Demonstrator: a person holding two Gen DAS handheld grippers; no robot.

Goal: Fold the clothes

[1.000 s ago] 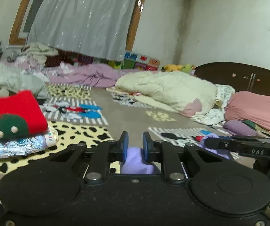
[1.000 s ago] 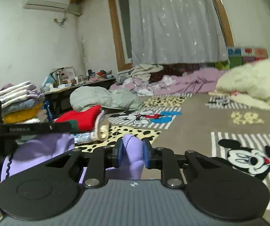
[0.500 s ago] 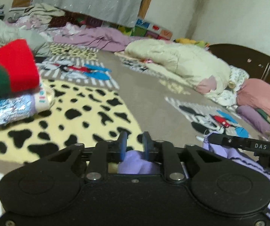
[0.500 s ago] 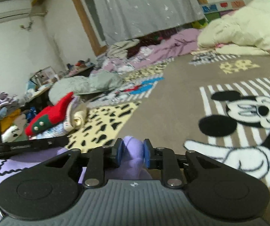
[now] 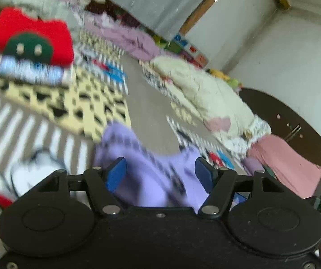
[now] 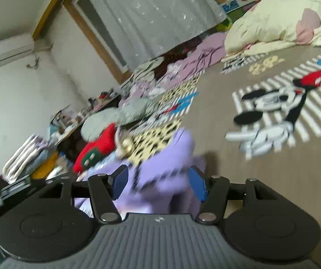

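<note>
Soft, even indoor light is filling both fisheye views, with no glare and only a faint shadow lying on the bedspread (image 6: pixel 216 134) just beside the lavender garment (image 6: pixel 160 179). Motion blur is smearing the red sweater (image 5: pixel 32 38) and the leopard-print patch (image 5: pixel 70 103) in the left wrist view and the cartoon print (image 6: pixel 272 116) in the right, while each gripper's black body is staying sharp in the foreground. Both frames are tilting, and the lens is bowing the walls and the curtain (image 6: pixel 151 15) towards dark, vignetted corners.
</note>
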